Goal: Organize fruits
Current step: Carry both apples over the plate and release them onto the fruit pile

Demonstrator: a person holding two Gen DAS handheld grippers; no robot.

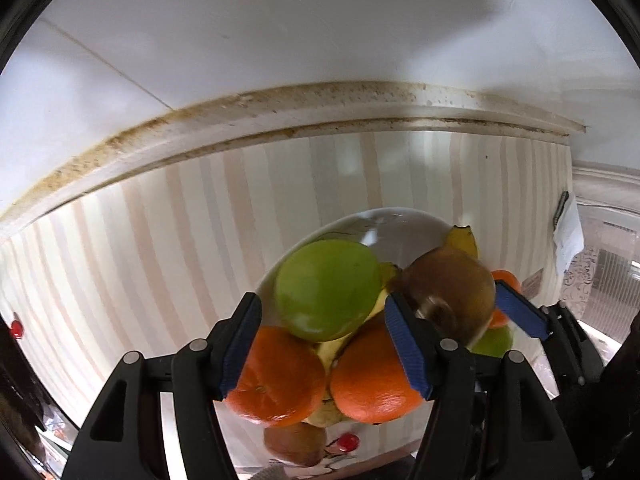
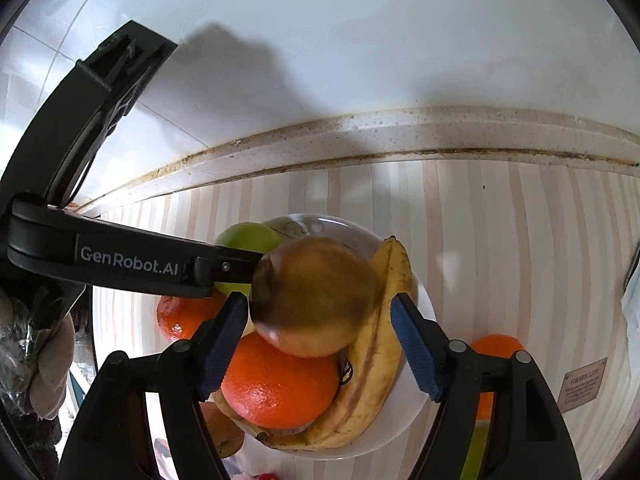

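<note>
A white plate [image 2: 424,304] holds a green apple [image 1: 326,288], two oranges [image 1: 280,376], bananas [image 2: 380,344] and a brown round fruit [image 2: 316,296]. My right gripper [image 2: 319,302] points down over the pile. The blurred brown fruit lies between its blue pads, and a gap shows on the right side, so it is open. My left gripper [image 1: 324,308] is open over the green apple and oranges, with its pads clear of them. In the right wrist view, one of its fingers [image 2: 224,268] crosses in front of the apple.
The plate sits on a striped cloth [image 1: 160,248] against a white wall with a stained ledge [image 2: 400,136]. Off the plate lie another orange [image 2: 496,348], a green fruit [image 2: 476,448], a brown pear [image 2: 224,428] and a small card [image 2: 582,384].
</note>
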